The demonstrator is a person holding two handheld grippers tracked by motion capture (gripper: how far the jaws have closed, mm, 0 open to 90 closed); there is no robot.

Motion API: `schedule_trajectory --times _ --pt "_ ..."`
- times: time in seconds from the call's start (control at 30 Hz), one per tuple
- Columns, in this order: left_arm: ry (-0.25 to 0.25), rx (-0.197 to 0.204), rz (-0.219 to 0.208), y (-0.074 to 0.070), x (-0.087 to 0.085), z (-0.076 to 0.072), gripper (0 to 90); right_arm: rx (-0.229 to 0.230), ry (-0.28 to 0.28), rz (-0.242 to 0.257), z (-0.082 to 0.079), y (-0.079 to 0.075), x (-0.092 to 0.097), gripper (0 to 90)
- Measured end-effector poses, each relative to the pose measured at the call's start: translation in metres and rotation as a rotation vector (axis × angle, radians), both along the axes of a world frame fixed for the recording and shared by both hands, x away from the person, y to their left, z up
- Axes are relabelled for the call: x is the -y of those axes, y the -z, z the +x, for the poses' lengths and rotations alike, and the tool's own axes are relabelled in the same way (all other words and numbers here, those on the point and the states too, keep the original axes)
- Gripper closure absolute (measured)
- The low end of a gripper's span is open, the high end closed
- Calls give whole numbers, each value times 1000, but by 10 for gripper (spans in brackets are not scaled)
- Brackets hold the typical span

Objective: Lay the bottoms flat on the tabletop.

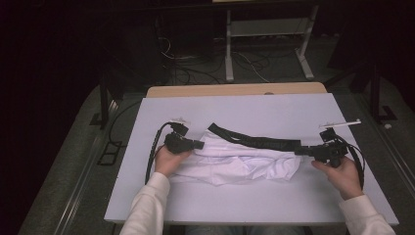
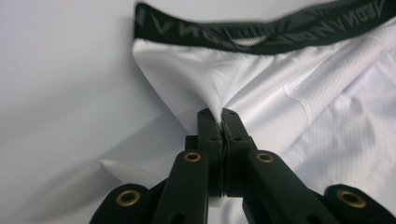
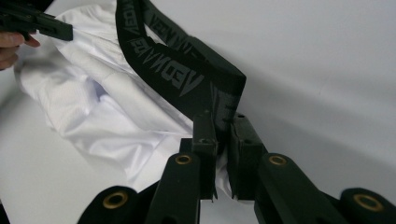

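Note:
White shorts (image 1: 235, 164) with a black lettered waistband (image 1: 254, 139) lie crumpled in the middle of the white table (image 1: 235, 110). My left gripper (image 1: 199, 145) is at the garment's left end, shut on a pinch of white fabric (image 2: 212, 100) below the waistband (image 2: 261, 30). At the right end, my right gripper (image 1: 298, 151) is shut on the waistband (image 3: 187, 74) where it folds, with white fabric (image 3: 107, 116) spread to its left. The left gripper (image 3: 65, 32) also shows at the top left of the right gripper view.
The table's wooden far edge (image 1: 235, 89) borders a dark floor with cables and a white metal frame (image 1: 266, 39). Bare tabletop surrounds the shorts. A black cable (image 1: 152, 152) loops from the left gripper along the table's left side.

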State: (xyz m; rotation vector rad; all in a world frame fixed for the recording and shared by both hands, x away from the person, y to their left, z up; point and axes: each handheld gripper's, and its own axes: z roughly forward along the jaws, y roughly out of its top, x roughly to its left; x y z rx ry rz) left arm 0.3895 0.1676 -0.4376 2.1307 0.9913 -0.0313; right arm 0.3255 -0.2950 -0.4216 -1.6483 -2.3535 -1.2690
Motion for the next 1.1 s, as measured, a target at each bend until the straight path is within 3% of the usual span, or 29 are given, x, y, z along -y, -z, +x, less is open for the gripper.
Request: schedule_trajectory --times 0.2,0.33,0.43,0.47,0.57,0.6,0.63,0.7,0.87,0.9,0.93,0.97,1.03,1.1 --pt "49 -37 48 8 1 -20 880 -18 -25 -34 -16 9 -5 802" --pt "48 -39 35 4 -2 -21 864 -35 -36 -33 -17 17 -5 801" --pt "32 -5 24 0 -4 -18 637 -33 -36 -32 -14 18 -4 802" --pt "-2 42 32 -5 -4 -10 571 -33 -36 -26 -12 19 -2 802" --pt "-25 58 16 -9 -3 0 517 -33 -36 -15 -11 20 0 803" --pt "-50 70 15 -12 1 16 496 -31 -37 -9 -11 20 1 803" --pt "-50 70 15 -12 1 16 489 -31 -37 -9 -11 20 1 803" --pt "-67 66 20 -10 9 37 488 -29 -40 -10 -11 20 1 803" --pt "-47 45 46 4 23 63 503 -28 -43 -2 -10 21 1 803" --pt "-47 45 46 4 23 63 541 -27 -45 0 -10 21 2 803" --pt "-17 11 49 13 29 68 611 -28 -47 2 -10 21 2 802" --pt "-10 6 43 16 32 68 670 -30 -46 4 -10 22 2 802" --pt "1 -1 12 17 33 69 793 -32 -48 9 -8 23 2 799" --pt "1 -11 3 16 32 68 847 -36 -51 7 -7 24 2 769"
